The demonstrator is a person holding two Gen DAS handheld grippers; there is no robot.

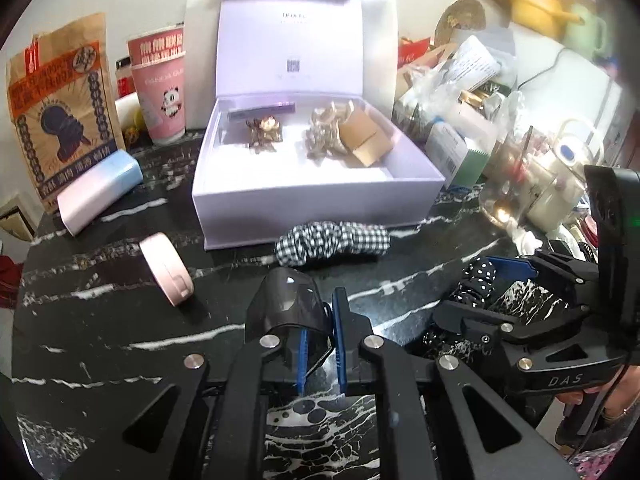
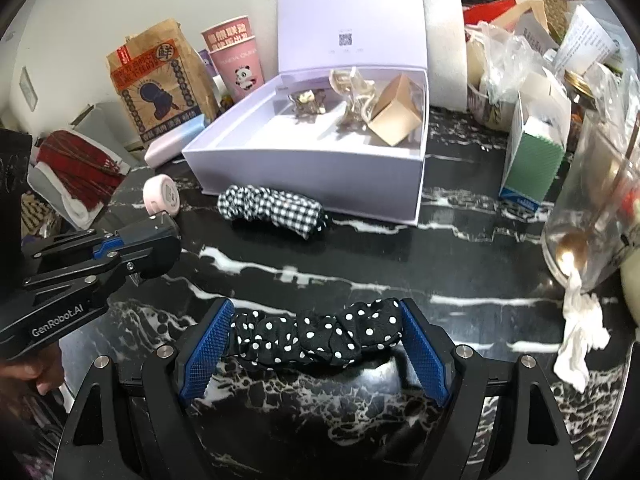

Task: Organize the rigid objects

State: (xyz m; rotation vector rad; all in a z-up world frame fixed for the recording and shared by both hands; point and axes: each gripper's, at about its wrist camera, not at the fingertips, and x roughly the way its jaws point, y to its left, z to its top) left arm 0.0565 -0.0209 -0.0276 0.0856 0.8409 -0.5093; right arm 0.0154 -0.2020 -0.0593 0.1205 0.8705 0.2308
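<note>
My left gripper (image 1: 326,312) is shut on a dark, smoky translucent piece (image 1: 284,300), with its thin black wire pinched between the blue pads and lifted a little off the black marble table (image 1: 100,340). From the right wrist view the same left gripper (image 2: 158,248) hangs at the left. My right gripper (image 2: 314,308) stands wide around a black polka-dot scrunchie (image 2: 316,336), and both pads touch its ends. Behind lies a checked scrunchie (image 2: 272,208) in front of the open lilac box (image 2: 304,168), which holds gold hair clips (image 2: 352,96) and a small tan carton (image 2: 396,114).
A pink round case (image 1: 166,268) and a pink-blue bar (image 1: 100,192) lie left of the box (image 1: 316,200). A paper bag (image 1: 60,120) and pink cups (image 1: 160,88) stand behind. At the right are a glass jar (image 2: 592,220), a green-white carton (image 2: 532,160) and crumpled tissue (image 2: 580,336).
</note>
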